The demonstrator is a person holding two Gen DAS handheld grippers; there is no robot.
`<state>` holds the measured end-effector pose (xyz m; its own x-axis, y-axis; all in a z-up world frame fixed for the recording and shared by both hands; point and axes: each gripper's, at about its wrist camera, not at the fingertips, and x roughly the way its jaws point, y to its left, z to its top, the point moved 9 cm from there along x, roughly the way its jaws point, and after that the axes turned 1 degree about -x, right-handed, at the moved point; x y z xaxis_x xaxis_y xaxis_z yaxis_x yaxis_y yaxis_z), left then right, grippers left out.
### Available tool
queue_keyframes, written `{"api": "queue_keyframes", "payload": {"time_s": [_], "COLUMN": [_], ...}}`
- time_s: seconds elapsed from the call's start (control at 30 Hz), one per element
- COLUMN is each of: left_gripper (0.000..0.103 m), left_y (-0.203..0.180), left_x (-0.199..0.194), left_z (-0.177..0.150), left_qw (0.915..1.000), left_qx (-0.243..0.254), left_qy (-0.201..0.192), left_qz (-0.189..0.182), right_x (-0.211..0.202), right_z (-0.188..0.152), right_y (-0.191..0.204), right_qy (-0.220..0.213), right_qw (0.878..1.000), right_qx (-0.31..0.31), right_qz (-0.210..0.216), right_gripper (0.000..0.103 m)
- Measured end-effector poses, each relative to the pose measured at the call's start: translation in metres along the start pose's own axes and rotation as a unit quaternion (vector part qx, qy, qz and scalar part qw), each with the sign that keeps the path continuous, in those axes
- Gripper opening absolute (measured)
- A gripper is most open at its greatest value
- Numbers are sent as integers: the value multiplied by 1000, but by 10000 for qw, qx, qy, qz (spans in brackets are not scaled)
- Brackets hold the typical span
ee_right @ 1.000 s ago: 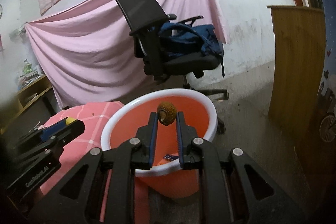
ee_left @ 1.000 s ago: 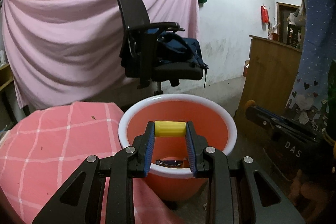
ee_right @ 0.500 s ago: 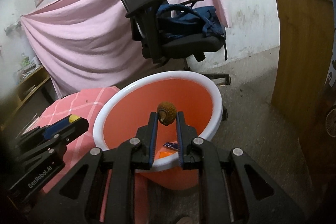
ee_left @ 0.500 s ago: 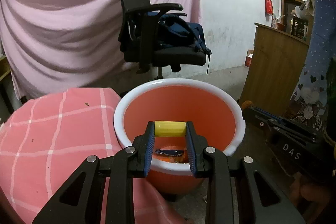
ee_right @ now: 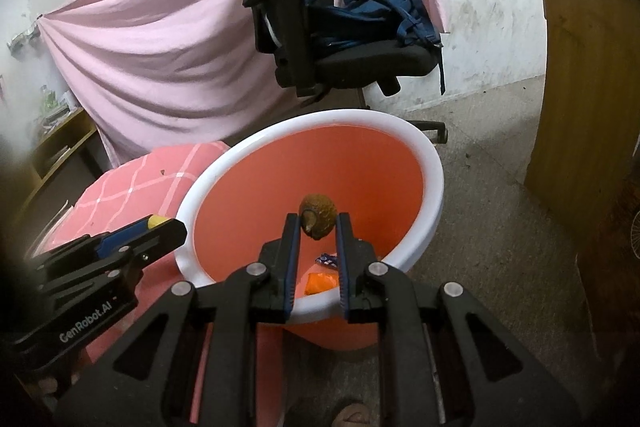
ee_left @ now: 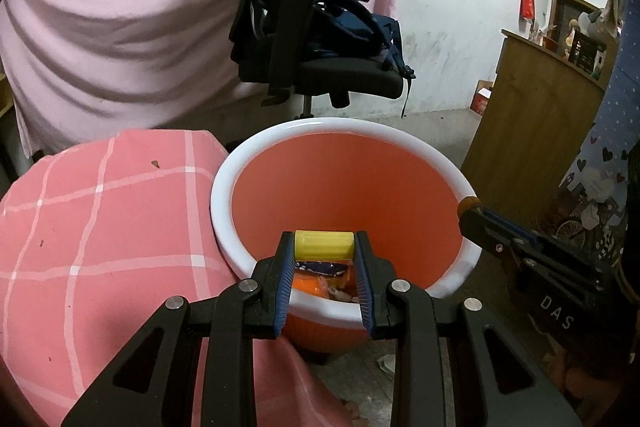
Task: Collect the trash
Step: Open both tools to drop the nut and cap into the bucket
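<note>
An orange bucket with a white rim (ee_left: pixel 224 195) (ee_right: pixel 434 163) stands on the floor beside the pink checked table. My left gripper (ee_left: pixel 324 247) is shut on a small yellow ribbed cylinder (ee_left: pixel 324 245), held over the near inside of the bucket. My right gripper (ee_right: pixel 318 223) is shut on a brown, rough nut-like piece of trash (ee_right: pixel 318 215), also over the bucket's mouth. Wrappers and orange scraps (ee_left: pixel 316 277) (ee_right: pixel 320 281) lie at the bucket's bottom. Each gripper shows in the other's view: the right gripper (ee_left: pixel 474 213) at the bucket's right rim, the left gripper (ee_right: pixel 160 225) at its left rim.
A pink checked tablecloth (ee_left: pixel 100 227) covers the table left of the bucket. A black office chair (ee_left: pixel 304 39) with a blue backpack (ee_right: pixel 372 15) stands behind it. A wooden cabinet (ee_left: pixel 532 131) is at the right, a pink sheet (ee_left: pixel 120 27) hangs behind.
Both grippers have come down and forward over the bucket, so its inside and the trash at its bottom show more. Both grips are unchanged.
</note>
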<state>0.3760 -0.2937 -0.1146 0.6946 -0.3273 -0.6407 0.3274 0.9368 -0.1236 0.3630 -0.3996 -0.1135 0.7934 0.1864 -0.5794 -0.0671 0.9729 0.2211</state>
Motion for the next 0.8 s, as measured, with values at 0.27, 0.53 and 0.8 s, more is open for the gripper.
{"api": "queue_keyframes", "payload": {"time_s": [0.27,0.53,0.8], "left_gripper": [26,26,40], "left_y": [4,9,16], "left_x": [3,1,-13], "left_z": [-1,0,1], "left_qw": [9999,9999,9997], "left_qx": [-66,-145,-228], "left_qy": [110,79,-105], "left_qz": [-40,-42,-3], "right_x": [1,1,-7], "right_z": [-1,1,2], "right_y": [-3,-3,3], "right_qy": [11,-31,-243], "right_qw": [10000,10000,9997], "right_qx": [21,9,-39], "right_qz": [-22,-13,-24], "right_gripper": [61,63,72]}}
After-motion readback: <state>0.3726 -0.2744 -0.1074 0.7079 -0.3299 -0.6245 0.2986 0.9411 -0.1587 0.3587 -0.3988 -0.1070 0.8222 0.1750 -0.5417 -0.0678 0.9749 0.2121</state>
